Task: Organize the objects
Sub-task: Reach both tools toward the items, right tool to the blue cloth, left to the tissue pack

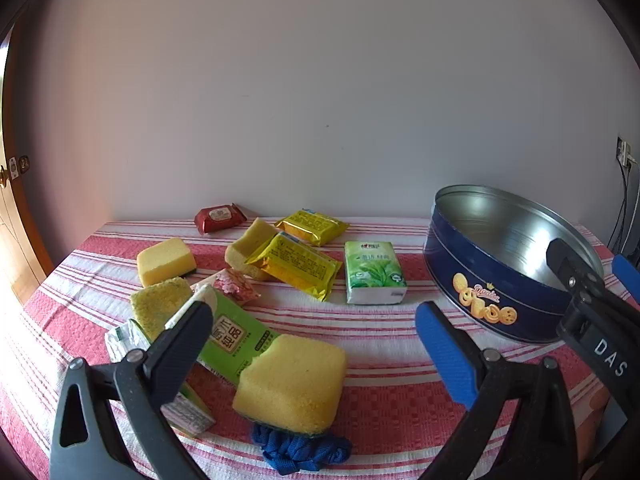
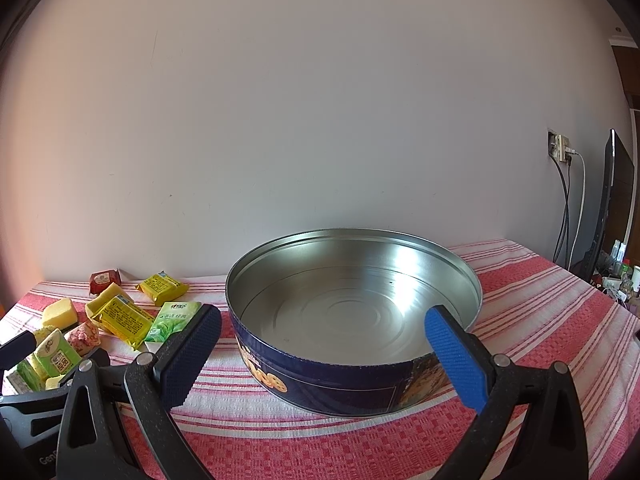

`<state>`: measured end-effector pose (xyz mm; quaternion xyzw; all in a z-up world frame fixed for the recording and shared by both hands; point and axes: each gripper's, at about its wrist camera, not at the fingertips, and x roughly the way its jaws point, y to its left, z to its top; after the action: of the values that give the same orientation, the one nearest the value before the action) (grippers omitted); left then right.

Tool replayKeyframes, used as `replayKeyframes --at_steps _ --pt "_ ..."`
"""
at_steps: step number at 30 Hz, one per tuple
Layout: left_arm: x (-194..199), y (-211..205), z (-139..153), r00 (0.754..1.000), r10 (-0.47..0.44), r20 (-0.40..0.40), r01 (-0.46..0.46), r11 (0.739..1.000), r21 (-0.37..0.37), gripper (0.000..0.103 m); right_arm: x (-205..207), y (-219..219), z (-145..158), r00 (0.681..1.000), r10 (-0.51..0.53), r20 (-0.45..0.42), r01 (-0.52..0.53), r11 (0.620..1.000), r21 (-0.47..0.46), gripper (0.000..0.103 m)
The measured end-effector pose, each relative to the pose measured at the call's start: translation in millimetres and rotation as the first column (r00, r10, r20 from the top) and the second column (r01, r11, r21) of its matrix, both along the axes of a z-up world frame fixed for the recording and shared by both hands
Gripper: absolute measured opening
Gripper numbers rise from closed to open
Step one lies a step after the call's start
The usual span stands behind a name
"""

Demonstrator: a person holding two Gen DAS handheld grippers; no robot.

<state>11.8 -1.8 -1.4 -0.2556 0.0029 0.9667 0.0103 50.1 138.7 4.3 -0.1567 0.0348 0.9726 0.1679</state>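
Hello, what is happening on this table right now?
A person holds two grippers over a striped tablecloth to tidy up. Both are open and hold nothing. The left gripper hovers above a yellow sponge and a green packet, among other sponges and snack packs. The right gripper faces the round blue cookie tin, which is empty. Nothing has been put in it yet.
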Motion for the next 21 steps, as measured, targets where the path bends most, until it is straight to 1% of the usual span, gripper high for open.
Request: replayKeyframes --at_steps 3,8,12,16,21 --pt "2 0 0 1.000 -0.006 0.000 0.006 1.000 -0.017 0.103 2 -2 -1 1.000 0.017 0.003 -0.017 1.000 -0.002 0.103" --pt "4 -5 1 1.000 -0.019 0.002 0.020 1.000 -0.022 0.103 3 -7 -3 0.998 0.056 0.018 -0.056 0.998 -0.016 0.103" --pt "4 -5 2 1.000 -0.015 -0.004 0.014 0.998 -0.057 0.103 6 -14 -4 0.996 0.081 0.024 -0.080 0.997 -0.019 0.103" --pt "7 -7 4 1.000 -0.011 -0.011 0.010 0.997 -0.076 0.103 0 -14 -4 0.993 0.111 0.038 -0.110 0.993 -0.030 0.103" --pt "5 -16 5 1.000 0.004 0.006 -0.003 0.999 -0.054 0.103 -1 -11 -1 0.991 0.124 0.042 -0.122 0.992 -0.028 0.102"
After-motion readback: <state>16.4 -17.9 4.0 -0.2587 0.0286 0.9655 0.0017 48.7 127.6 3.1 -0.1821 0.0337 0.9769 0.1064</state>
